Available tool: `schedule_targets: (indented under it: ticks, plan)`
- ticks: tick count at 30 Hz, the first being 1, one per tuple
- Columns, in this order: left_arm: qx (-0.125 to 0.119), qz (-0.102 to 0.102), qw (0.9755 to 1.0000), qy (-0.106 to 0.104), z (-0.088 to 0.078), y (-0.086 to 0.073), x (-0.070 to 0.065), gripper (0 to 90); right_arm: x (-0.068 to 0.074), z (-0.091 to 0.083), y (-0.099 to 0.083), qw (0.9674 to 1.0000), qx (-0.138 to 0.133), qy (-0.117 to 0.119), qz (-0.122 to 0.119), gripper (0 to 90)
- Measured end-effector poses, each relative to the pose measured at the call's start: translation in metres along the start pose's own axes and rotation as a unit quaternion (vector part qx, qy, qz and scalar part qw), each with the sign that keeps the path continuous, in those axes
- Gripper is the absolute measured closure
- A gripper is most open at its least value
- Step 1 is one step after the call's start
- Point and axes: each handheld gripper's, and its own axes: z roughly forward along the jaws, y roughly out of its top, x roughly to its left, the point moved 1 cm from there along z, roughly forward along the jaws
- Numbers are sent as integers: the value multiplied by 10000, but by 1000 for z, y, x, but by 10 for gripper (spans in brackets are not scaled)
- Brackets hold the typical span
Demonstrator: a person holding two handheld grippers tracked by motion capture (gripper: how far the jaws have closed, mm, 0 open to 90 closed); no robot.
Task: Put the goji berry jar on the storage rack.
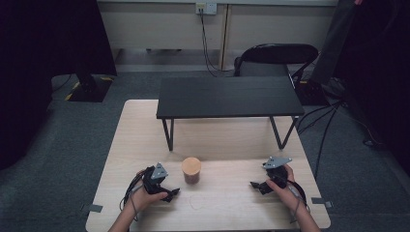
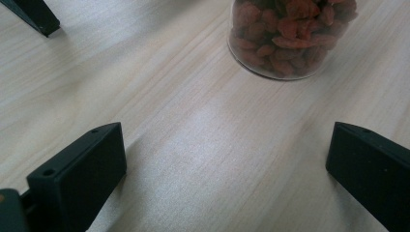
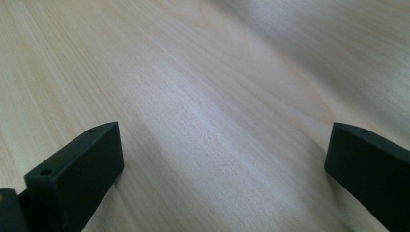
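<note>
Both grippers, left and right, are resting with jaws wide apart, flanking the jar at lower centre; the left should square up before closing.

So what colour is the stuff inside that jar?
Reddish-orange, like dried berries; the jar shows it best in the left gripper view.
</note>
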Motion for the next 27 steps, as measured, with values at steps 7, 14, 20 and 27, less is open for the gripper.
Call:
schedule_targets:
  ticks: [7,14,20,27]
  plan:
    - [-2,-1,10000,1,0,0,0,0,0,0,0,10000,0,-1,0,0]
    - [0,-2,10000,1,0,0,0,0,0,0,0,10000,0,0,-1,0]
    - [-1,-13,10000,13,0,0,-1,0,0,0,0,10000,1,0,0,0]
    - [-1,8,10000,-47,0,1,0,2,0,0,0,10000,1,0,0,0]
